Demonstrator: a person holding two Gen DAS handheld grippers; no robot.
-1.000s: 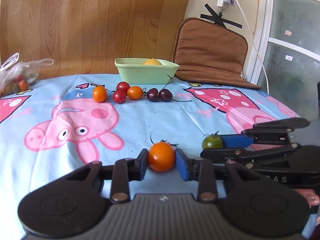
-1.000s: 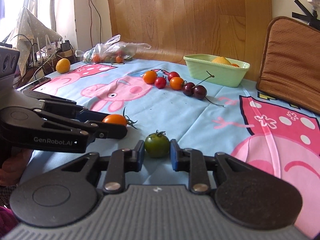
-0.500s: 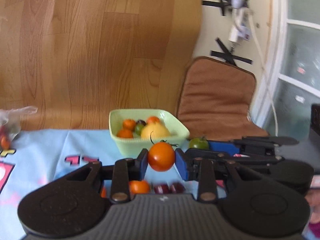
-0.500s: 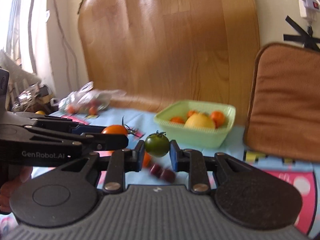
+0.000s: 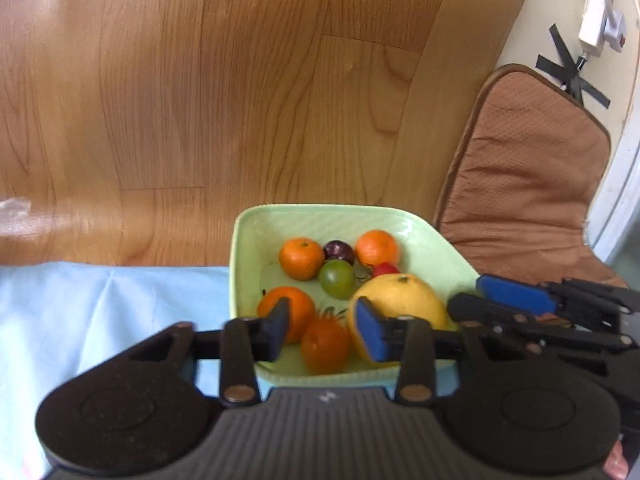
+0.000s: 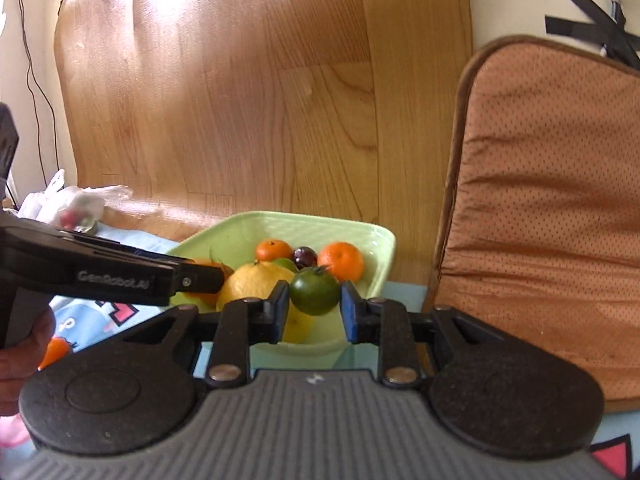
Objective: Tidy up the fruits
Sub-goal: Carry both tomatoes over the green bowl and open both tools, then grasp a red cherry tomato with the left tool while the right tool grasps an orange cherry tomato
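A light green bowl holds several fruits: small oranges, a large yellow citrus, a green fruit and a dark cherry. My left gripper hangs open over the bowl's near edge. The orange tomato lies in the bowl below its blue pads. My right gripper is over the bowl's right side with its jaws parted. The green tomato sits between the pads, with a gap on the right side. The bowl also shows in the right wrist view.
A brown cushion leans just right of the bowl. A wooden board stands behind it. A plastic bag of fruit lies at the far left. An orange tomato rests on the blue cartoon tablecloth.
Both grippers moved forward over the bowl. My left gripper opened and the orange tomato dropped into the bowl. My right gripper's jaws parted around the green tomato.
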